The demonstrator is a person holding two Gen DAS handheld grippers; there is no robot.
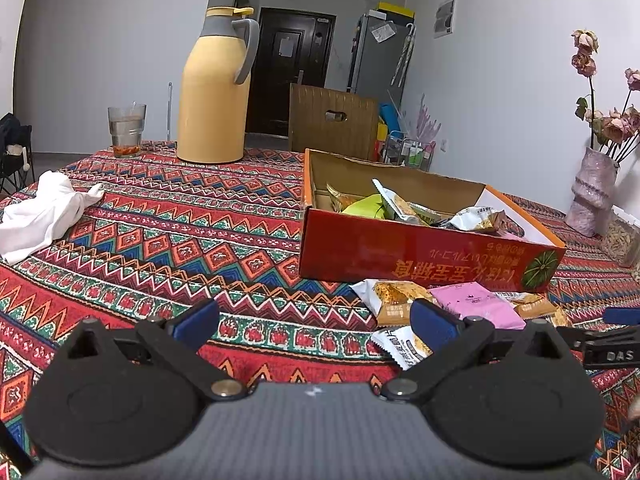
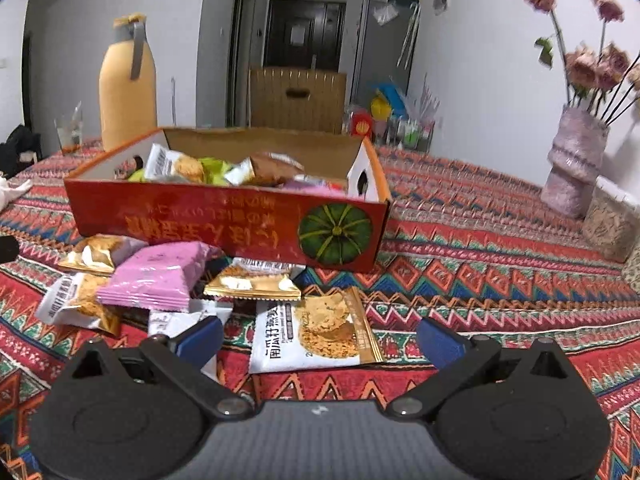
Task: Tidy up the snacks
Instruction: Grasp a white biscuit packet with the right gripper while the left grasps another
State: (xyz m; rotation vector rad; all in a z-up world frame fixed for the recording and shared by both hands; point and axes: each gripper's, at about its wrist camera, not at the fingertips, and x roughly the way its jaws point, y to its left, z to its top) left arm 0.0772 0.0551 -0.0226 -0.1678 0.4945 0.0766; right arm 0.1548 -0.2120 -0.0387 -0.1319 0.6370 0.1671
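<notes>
Both grippers hover low over the counter, jaws wide apart, holding nothing. Landmark: red box, already part-filled with packets. Loose snacks lie in a heap just in front of the box; a white cracker packet lies nearest, between the right gripper jaws. The left gripper sits over patterned cloth beside the heap. Step judged: picking. Next move likely needs the right jaws lowered around that packet, then closed.
</notes>
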